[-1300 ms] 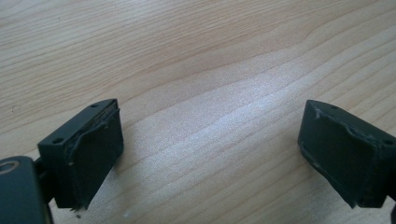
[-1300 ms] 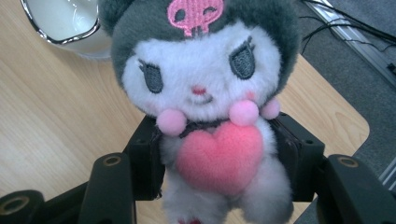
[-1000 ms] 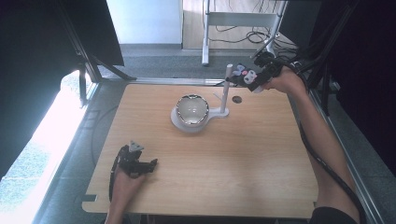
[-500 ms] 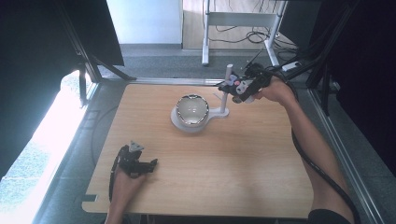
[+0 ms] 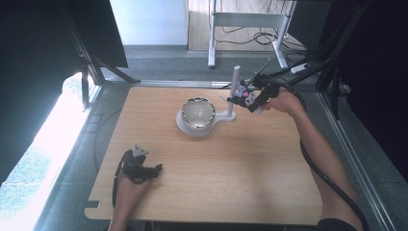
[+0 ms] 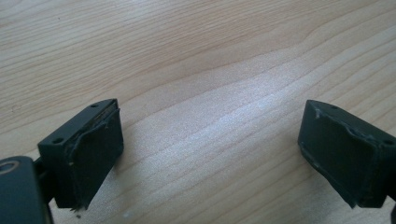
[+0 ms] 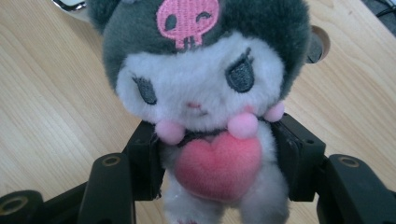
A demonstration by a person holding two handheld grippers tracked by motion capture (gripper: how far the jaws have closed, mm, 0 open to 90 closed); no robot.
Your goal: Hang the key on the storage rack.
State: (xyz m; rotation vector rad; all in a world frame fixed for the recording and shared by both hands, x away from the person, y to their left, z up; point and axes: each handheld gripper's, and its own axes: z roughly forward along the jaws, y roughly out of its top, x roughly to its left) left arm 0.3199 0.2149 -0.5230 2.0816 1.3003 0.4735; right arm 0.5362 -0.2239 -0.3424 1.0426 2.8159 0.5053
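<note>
A small plush toy [image 7: 205,93] with a grey hood, a pink skull badge and a pink heart on its chest sits between the jaws of my right gripper [image 7: 217,158], which is shut on its body. In the high view the right gripper [image 5: 240,96] holds the plush toy [image 5: 246,95] just right of a white upright post [image 5: 235,89], above the table's far right part. My left gripper [image 5: 156,169] rests low on the near left of the wooden table [image 5: 240,163]. Its jaws stand open over bare wood, as the left gripper [image 6: 210,154] view shows.
The post rises from a white base [image 5: 185,127] that carries a shiny metal bowl [image 5: 197,113] at the table's far middle. A round hole [image 7: 320,44] in the tabletop lies behind the plush. A white frame [image 5: 245,19] and cables stand on the floor beyond.
My right hand has come down and leftward with the plush toy, toward the white post. The left gripper has stayed put.
</note>
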